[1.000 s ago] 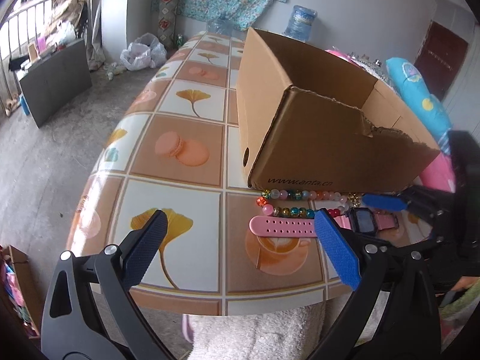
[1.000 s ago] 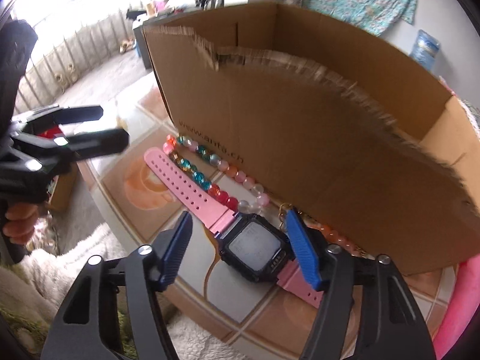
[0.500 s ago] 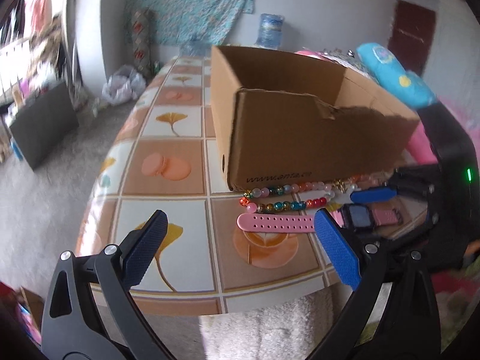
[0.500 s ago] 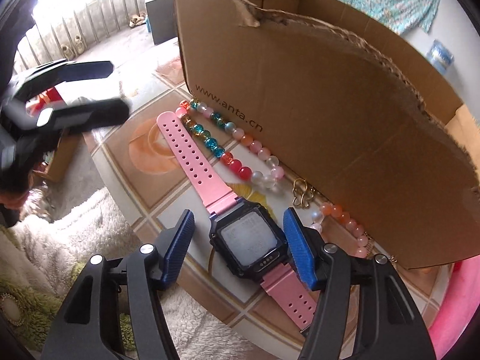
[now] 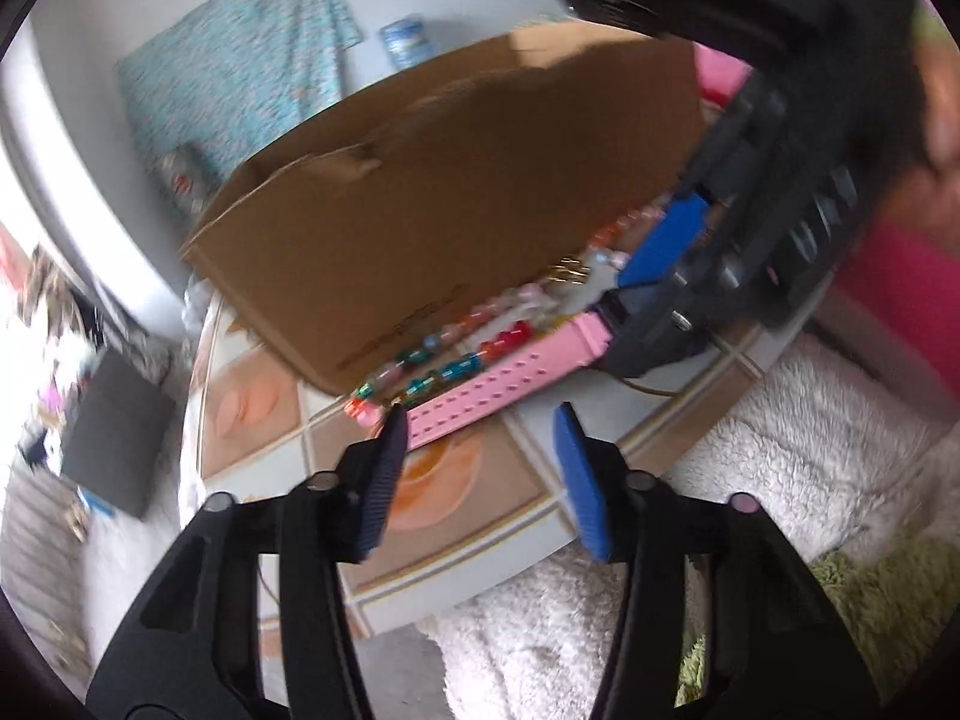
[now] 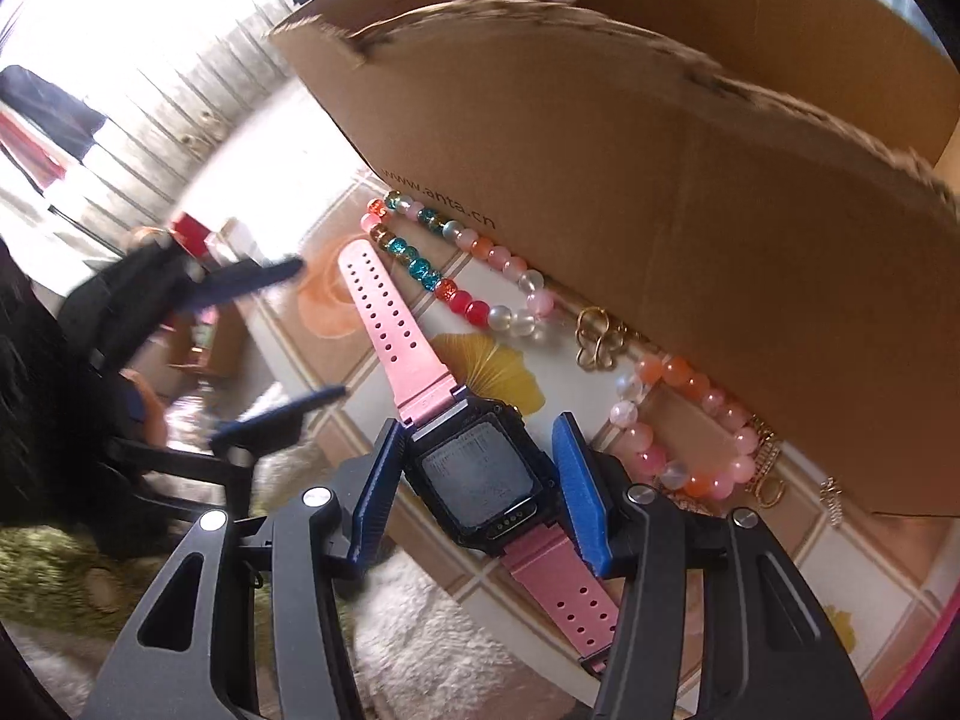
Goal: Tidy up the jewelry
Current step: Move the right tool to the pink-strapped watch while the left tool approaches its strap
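Note:
A pink-strapped watch (image 6: pixel 480 474) with a black case lies flat on the tiled table (image 6: pixel 336 324), in front of a cardboard box (image 6: pixel 660 180). My right gripper (image 6: pixel 477 480) is low over the watch. Its jaws are closing with the case between the pads, and a thin gap still shows on the right side. In the left wrist view the right gripper (image 5: pixel 624 300) hides the case. My left gripper (image 5: pixel 480 450) is closing too, with only tile between its jaws. The strap's free end (image 5: pixel 480 384) lies just beyond its left fingertip. A multicoloured bead bracelet (image 6: pixel 456 276) runs along the box.
A pink and orange bead bracelet (image 6: pixel 678 420) and gold charms (image 6: pixel 600 336) lie against the box at the right. A white fluffy rug (image 5: pixel 780 450) and a green one (image 5: pixel 870 600) lie below the table's near edge. A hand shows at the top right.
The left gripper rolled, swung in close to the strap's free end, and its jaws narrowed. The right gripper dropped nearer the watch and its jaws narrowed around the case.

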Demonstrator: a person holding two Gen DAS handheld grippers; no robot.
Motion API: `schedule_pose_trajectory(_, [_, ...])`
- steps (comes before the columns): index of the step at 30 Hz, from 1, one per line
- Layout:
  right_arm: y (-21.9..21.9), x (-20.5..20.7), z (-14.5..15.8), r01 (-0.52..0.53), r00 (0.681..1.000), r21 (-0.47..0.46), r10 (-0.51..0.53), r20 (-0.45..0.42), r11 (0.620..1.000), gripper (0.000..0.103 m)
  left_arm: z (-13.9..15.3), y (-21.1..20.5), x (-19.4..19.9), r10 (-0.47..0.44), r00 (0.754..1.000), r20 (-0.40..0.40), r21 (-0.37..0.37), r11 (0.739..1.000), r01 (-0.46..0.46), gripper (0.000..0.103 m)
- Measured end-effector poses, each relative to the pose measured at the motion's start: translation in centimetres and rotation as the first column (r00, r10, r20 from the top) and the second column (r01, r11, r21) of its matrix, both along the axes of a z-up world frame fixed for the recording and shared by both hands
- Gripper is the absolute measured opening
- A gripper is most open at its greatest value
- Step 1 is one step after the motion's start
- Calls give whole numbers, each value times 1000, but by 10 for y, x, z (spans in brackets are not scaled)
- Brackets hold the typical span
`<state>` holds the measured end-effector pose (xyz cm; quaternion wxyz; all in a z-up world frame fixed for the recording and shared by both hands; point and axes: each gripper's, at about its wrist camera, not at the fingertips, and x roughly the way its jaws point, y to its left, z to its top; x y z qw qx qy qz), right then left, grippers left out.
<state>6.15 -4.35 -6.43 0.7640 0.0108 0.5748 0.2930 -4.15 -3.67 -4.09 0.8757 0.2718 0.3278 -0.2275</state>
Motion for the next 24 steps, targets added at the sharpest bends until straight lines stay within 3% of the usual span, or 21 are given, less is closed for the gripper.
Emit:
schedule_pose_trajectory(4, [-17, 8, 2, -24, 999, 55, 25, -24, 998, 50, -11, -21, -6, -63, 998, 11, 75, 995, 62, 46])
schedule_pose_trajectory(11, [-25, 14, -7, -42, 998, 120, 46, -33, 992, 46, -13, -34, -4, -59, 998, 24, 91, 994, 57, 44])
schedule_pose_trajectory(15, [-52, 10, -3, -50, 998, 156, 54, -23, 986, 46, -14, -41, -7, -79, 997, 14, 100, 992, 77, 34])
schedule_pose_trajectory(18, [-67, 8, -2, -69, 997, 165, 72, -11, 984, 46, -14, -34, -10, -101, 995, 20, 128, 987, 98, 34])
schedule_pose_trajectory(21, [-73, 10, -2, -89, 996, 168, 91, -4, 982, 46, -12, -34, -7, -122, 992, -1, 152, 981, 121, 34])
schedule_pose_trajectory(24, [-73, 10, 0, -121, 993, 143, 119, 23, 982, 46, -10, -29, -2, -96, 994, -59, 108, 989, 102, 36])
